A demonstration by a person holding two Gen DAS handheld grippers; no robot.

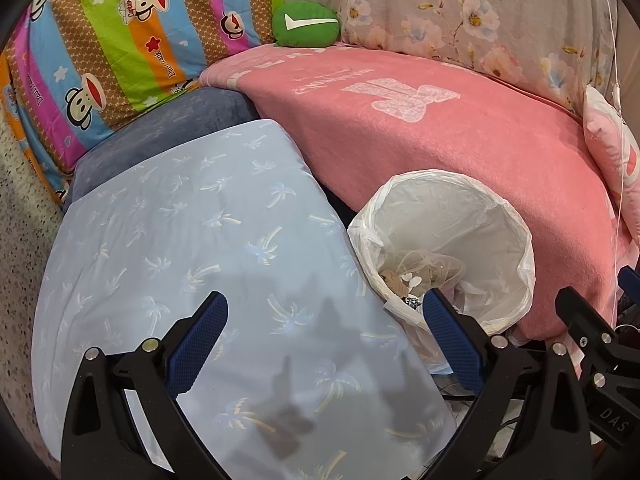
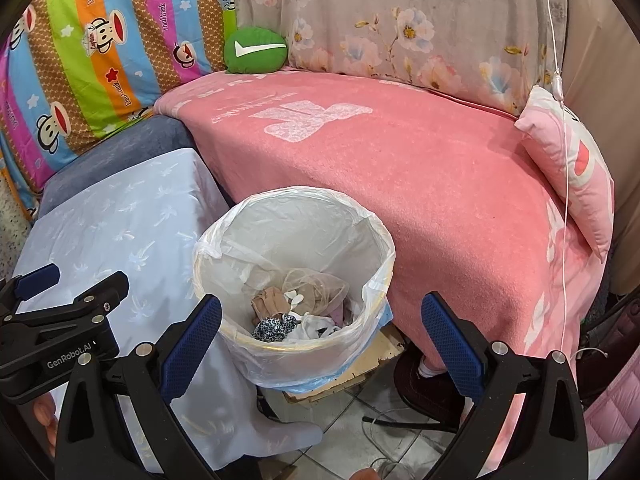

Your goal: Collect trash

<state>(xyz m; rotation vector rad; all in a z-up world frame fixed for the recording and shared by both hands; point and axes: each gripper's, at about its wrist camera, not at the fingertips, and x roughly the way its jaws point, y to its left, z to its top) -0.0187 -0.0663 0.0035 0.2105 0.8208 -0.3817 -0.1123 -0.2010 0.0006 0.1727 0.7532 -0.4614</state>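
Note:
A white trash bin (image 2: 294, 356) lined with a clear plastic bag stands on a low box between a light blue cloth (image 2: 120, 232) and a pink blanket (image 2: 400, 184). Crumpled trash (image 2: 298, 312) lies at its bottom: beige, patterned and white pieces. My right gripper (image 2: 320, 320) is open and empty, hovering over the bin's near rim. My left gripper (image 1: 326, 332) is open and empty above the blue cloth (image 1: 192, 248), with the bin (image 1: 448, 224) just beyond its right finger. Each gripper shows at the edge of the other's view.
A green round cushion (image 1: 306, 24) sits at the back by a striped monkey-print quilt (image 1: 100, 52) and a floral pillow (image 2: 400, 28). A pink pillow (image 2: 572, 176) leans at the right. A white cord (image 2: 564, 200) hangs down. Tiled floor with cables (image 2: 380, 432) lies below.

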